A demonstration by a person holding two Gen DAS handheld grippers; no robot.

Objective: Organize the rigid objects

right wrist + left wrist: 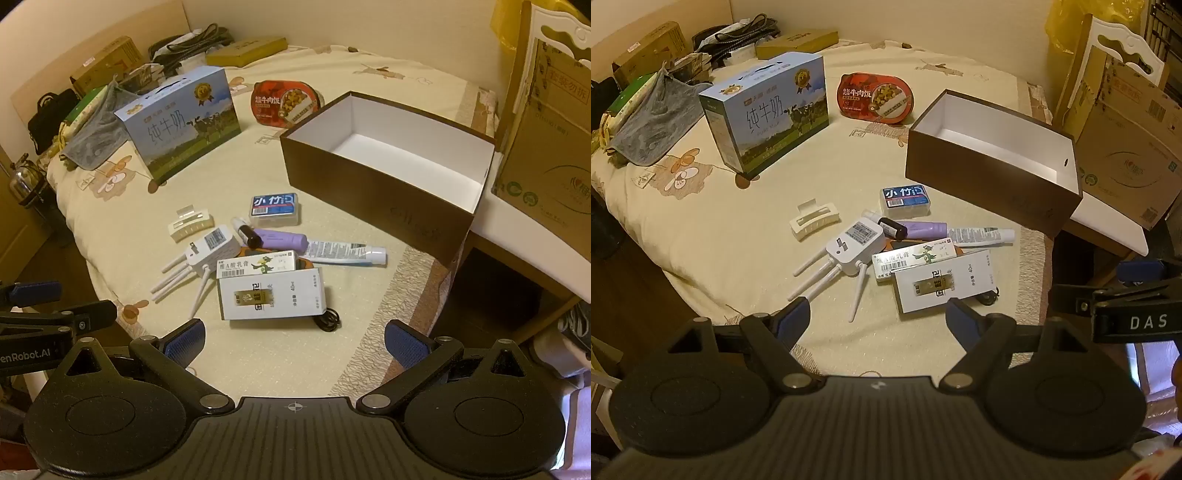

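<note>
Hovering with jaws spread and empty, the left gripper (873, 319) and right gripper (293, 339) face the clutter just before the open brown box (373, 186): white carton (271, 293) nearest, router (212, 251) beside it, ready for boxing.

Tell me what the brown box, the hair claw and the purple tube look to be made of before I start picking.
Brown box: likely rigid paperboard, matte brown outside and white inside, with crisp folded edges.
Hair claw: looks like hard cream plastic, smooth, with moulded teeth.
Purple tube: probably soft plastic with a satin sheen; its rounded body suggests it could squash.
</note>
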